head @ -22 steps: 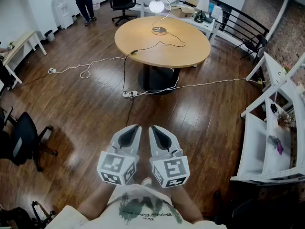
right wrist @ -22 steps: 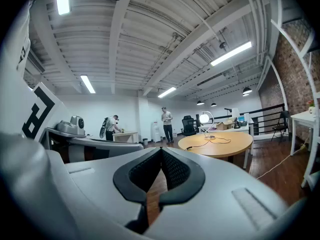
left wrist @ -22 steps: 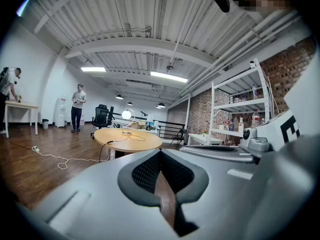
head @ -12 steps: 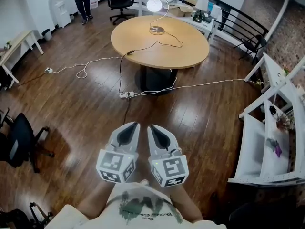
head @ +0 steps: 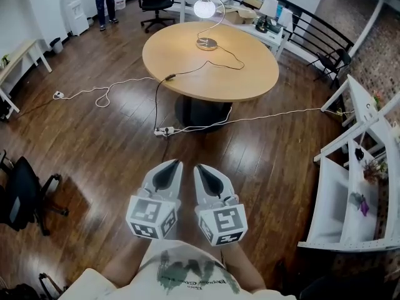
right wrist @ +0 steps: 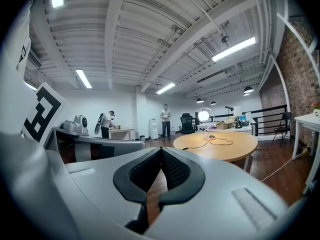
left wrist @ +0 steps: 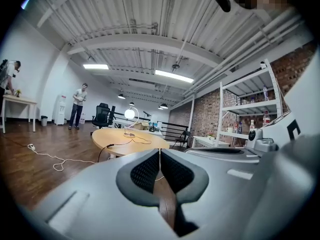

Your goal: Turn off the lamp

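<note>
Lamp [head: 205,7] lit, at the round table [head: 250,74]'s far edge, well ahead of my left gripper [head: 173,165] and right gripper [head: 199,167]; switch too small to discern. Both pressed together, empty. Cables [head: 106,93] cross the floor [head: 94,149] between.

- The lamp [head: 204,8] is switched on; its round white globe glows brightly.
- A thin silver stem arcs from the globe down to a round metal base [head: 207,43].
- It stands upright at the far side of the round wooden bench [head: 250,74].
- Its dark cord [head: 189,69] trails loosely across the benchtop towards the near left edge.
</note>
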Motion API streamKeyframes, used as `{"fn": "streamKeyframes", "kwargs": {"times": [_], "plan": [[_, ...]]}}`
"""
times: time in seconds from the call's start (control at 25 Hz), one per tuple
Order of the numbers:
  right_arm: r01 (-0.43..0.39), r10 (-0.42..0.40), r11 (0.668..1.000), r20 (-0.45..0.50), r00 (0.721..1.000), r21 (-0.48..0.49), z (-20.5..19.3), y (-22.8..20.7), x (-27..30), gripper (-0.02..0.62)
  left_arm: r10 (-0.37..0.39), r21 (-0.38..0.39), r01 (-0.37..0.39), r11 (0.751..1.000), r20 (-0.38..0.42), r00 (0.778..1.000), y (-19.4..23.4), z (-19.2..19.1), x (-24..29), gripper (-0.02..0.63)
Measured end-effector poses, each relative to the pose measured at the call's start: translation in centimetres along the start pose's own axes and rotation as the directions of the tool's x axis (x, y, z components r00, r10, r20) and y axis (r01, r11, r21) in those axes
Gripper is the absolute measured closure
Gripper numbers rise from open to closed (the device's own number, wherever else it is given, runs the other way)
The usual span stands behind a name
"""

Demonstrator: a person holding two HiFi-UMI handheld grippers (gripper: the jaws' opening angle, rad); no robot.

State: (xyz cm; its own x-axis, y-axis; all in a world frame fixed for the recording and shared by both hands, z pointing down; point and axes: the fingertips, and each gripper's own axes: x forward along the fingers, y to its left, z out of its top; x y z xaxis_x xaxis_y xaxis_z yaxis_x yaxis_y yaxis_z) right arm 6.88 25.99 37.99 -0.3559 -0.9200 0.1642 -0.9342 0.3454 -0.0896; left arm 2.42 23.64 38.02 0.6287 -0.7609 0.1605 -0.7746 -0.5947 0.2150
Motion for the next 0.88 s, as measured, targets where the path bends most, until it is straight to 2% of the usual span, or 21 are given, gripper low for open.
{"fn": "streamKeyframes", "kwargs": {"times": [0.52, 0.88], "plan": [[0.04, -0.039, 0.999, -0.057, 0.998, 0.005, 1.5, -2.4, 10.5, 0.595, -0.036, -0.042, 0.035, 0.999, -0.025, 0.999, 7.9, 2.9, 7.7, 0.606], [0.054, -0.056, 0.998, -0.071, 0.996, -0.018, 2.9, -2.2, 17.8, 0.595, -0.053, -0.061, 0.052, 0.997, -0.014, 0.999, 14.1, 5.0, 11.4, 0.606]]}}
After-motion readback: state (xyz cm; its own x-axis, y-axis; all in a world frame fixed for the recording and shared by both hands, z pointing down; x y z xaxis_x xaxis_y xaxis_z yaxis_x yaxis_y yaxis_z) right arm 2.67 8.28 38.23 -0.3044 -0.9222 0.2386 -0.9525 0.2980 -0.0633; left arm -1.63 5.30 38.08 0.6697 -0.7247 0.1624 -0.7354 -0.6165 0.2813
